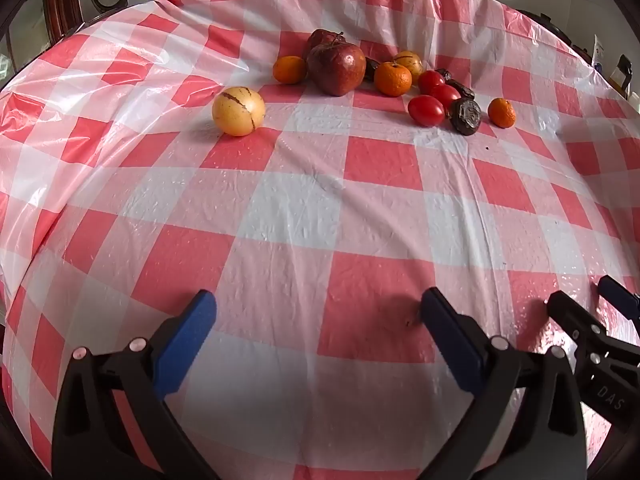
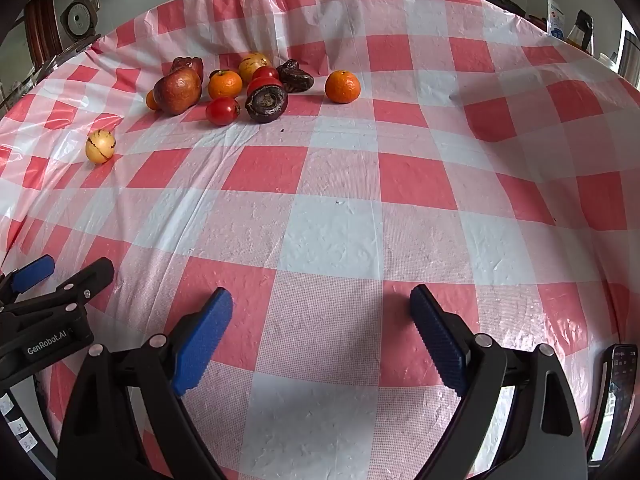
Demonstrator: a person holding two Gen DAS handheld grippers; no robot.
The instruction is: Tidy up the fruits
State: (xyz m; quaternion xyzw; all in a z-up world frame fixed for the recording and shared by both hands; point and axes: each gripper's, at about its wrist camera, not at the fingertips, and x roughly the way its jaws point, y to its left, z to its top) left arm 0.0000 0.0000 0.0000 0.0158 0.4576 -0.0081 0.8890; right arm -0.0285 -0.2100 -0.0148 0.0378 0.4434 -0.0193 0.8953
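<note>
Apple (image 1: 323,38) at back half-hidden behind front apple (image 1: 337,69); grippers empty.

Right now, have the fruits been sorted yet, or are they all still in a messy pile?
Nothing looks sorted yet. The apples, oranges, tomatoes and dark fruits sit jumbled at the far side of the checked tablecloth; one yellow fruit lies apart. Nothing is in hand: the left gripper and right gripper hover with jaws open and empty. All the sorting is left.
</note>
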